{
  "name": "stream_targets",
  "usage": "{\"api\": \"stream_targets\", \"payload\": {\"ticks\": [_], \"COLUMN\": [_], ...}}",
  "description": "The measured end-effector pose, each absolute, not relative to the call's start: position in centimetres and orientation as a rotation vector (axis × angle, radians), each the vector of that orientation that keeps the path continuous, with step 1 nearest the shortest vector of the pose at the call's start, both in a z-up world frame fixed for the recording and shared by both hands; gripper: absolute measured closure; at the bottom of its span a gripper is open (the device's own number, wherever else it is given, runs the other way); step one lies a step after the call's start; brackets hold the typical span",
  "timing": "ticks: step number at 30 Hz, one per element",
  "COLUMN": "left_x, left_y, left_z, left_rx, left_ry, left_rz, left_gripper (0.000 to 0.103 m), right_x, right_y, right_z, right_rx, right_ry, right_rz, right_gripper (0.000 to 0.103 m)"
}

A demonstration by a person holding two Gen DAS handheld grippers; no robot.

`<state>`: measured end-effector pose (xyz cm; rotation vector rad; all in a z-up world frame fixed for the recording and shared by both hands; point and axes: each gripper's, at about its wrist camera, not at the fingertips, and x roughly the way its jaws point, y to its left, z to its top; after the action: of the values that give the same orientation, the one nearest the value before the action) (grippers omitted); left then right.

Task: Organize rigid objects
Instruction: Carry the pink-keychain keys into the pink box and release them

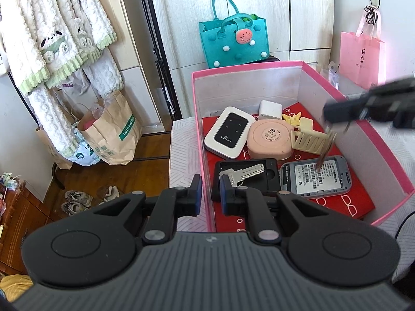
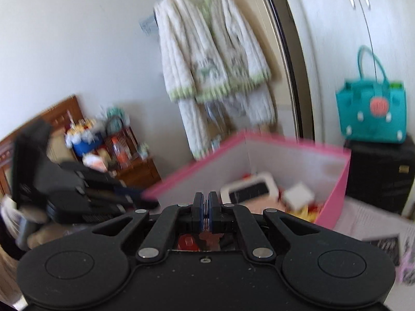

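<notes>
A pink box (image 1: 384, 142) holds a white Wi-Fi router (image 1: 229, 132), a round pink case (image 1: 269, 140), a white charger (image 1: 269, 110), cream hair clips (image 1: 310, 140), a black tray (image 1: 271, 180) with silver keys (image 1: 243, 173), and a grey device (image 1: 316, 178). My left gripper (image 1: 210, 194) straddles the box's near left wall (image 1: 205, 171), slightly apart. My right gripper (image 1: 328, 115) hovers over the box's right side, shut on a key ring whose brown key (image 1: 324, 153) dangles. In the right wrist view its pads (image 2: 206, 211) pinch the ring above the blurred box (image 2: 334, 189).
A teal felt bag (image 1: 233, 41) stands behind the box and a pink paper bag (image 1: 361, 54) at the right. A white patterned cover (image 1: 185, 150) lies under the box. Robes (image 1: 52, 39) hang at left over paper bags (image 1: 114, 132) and shoes (image 1: 77, 199).
</notes>
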<state>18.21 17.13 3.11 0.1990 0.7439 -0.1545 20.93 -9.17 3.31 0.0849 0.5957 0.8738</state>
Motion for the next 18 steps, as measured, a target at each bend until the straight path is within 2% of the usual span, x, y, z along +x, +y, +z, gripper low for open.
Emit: {"api": "stream_targets", "payload": {"ticks": [4,8,11,13,18], "left_x": [18.3,18.3,18.4,18.4,18.4], "left_y": [17.1,17.3,17.3,17.4,17.0], "left_z": [3.1,3.2,3.2,3.2,3.1], "left_rx": [0.198,0.188,0.177,0.165,0.168], "left_ry": [0.745,0.750,0.751,0.752,0.768], "left_rz": [-0.154,-0.160,-0.160,-0.157,-0.146], "left_gripper": [0.091,0.091,0.091,0.091,0.091], "right_x": [20.5,19.8,19.2,18.5,17.4], "right_y": [-9.5,-12.6,-14.9,-16.5,-19.3], "right_z": [1.7,2.7,3.8,3.9,2.1], "right_rx": [0.028,0.094,0.126,0.145,0.125], "right_ry": [0.645,0.629,0.593,0.582,0.635], "right_rz": [0.844,0.783,0.718,0.665,0.528], "right_gripper": [0.096,0.091,0.084,0.070,0.066]}}
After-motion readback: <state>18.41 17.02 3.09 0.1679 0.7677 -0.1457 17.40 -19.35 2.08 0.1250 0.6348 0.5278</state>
